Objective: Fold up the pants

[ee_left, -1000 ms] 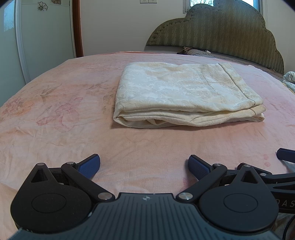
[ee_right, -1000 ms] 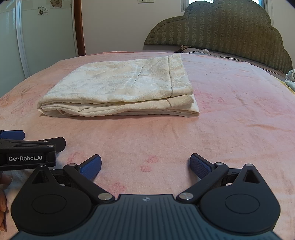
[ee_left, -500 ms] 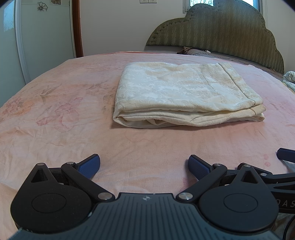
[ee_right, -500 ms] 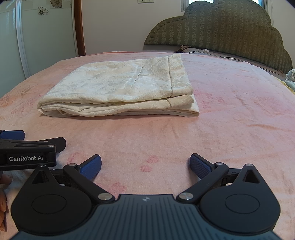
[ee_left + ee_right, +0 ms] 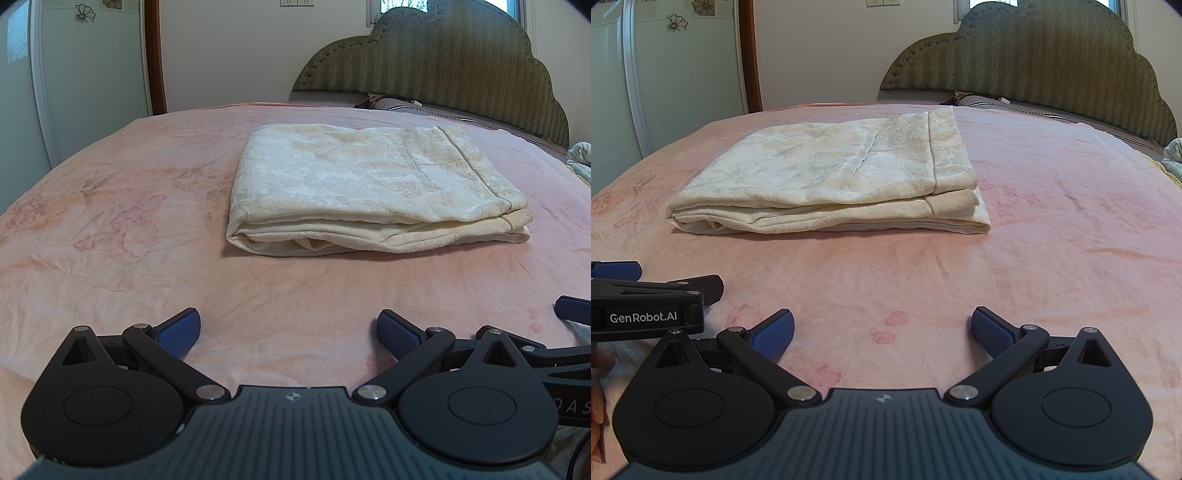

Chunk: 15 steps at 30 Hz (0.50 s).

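The bed (image 5: 110,258), under a pink sheet with faint floral print, fills most of both views from the lower edge up to mid-frame. A green padded headboard (image 5: 443,62) stands along the upper right of each view, with a dark pillow (image 5: 391,102) lying just at its foot. A pale wardrobe door (image 5: 92,55) with flower decals occupies the upper left, a brown wooden frame beside it. The pants (image 5: 362,184), cream with a woven pattern, lie folded into a flat rectangular stack on the sheet: centre to right of centre in my left view, left of centre in my right view (image 5: 831,177). Layered edges of the stack face the cameras; a hem band runs along its right side. Both my tongs sit at the bottom of the frames, well apart from the pants. Left tongs (image 5: 289,334): released, blue pads spread wide, only bare sheet between them. Right tongs (image 5: 882,334): likewise spread wide, grasping nothing. In my right view, the left tongs' body shows at the left edge (image 5: 646,314), marked "GenRobot.AI", just beside my right tongs. In my left view, a blue tip of the right tongs (image 5: 574,310) pokes in at the right edge. Fingers (image 5: 598,387) are partly visible at the lower left edge of the right view.
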Each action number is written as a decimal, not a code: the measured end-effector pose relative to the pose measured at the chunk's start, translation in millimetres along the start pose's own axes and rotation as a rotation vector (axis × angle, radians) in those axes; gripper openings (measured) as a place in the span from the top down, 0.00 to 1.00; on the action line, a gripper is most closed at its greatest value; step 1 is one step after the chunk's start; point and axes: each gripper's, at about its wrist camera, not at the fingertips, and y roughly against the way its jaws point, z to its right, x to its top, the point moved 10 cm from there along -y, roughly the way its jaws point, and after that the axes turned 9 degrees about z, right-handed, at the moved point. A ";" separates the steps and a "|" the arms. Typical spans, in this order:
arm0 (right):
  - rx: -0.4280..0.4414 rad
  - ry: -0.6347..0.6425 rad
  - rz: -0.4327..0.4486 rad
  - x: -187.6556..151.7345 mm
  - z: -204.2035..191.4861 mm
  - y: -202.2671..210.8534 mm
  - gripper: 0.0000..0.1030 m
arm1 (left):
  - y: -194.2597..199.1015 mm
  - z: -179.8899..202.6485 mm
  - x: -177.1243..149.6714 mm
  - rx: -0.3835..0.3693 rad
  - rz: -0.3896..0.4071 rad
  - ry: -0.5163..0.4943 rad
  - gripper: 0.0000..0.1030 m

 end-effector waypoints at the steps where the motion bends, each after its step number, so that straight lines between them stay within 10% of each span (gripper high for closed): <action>1: 0.000 0.000 0.000 0.0 0.0 0.0 0.00 | 0.0 0.0 0.0 0.000 0.000 0.000 0.00; 15: -0.001 -0.003 0.001 0.1 0.3 0.6 0.00 | 0.0 0.1 0.1 0.000 0.000 0.000 0.00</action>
